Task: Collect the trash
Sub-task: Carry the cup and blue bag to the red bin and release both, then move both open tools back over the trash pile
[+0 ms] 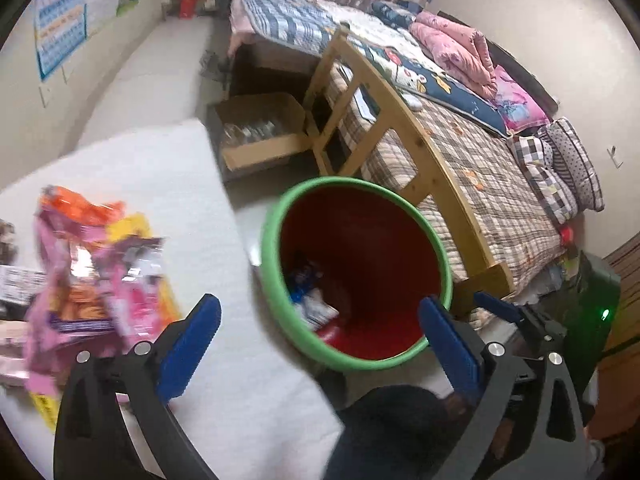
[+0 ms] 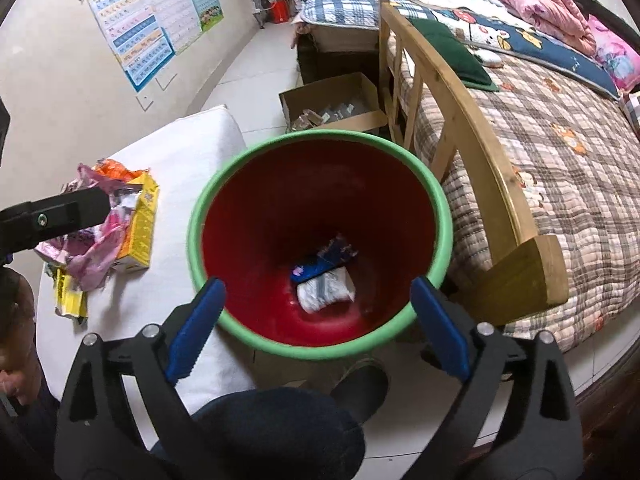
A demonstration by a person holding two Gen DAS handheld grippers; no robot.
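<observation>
Right gripper [image 2: 318,312] wide open, empty | left gripper [image 1: 320,336] wide open, empty

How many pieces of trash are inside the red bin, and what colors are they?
In the red bin, from the right wrist view:
White crumpled packet: 1
Dark blue wrapper: 1
Dark patterned wrapper: 1
Total: 3

More wrappers wait on the white table. Both grippers, left and right, are open and empty.
</observation>
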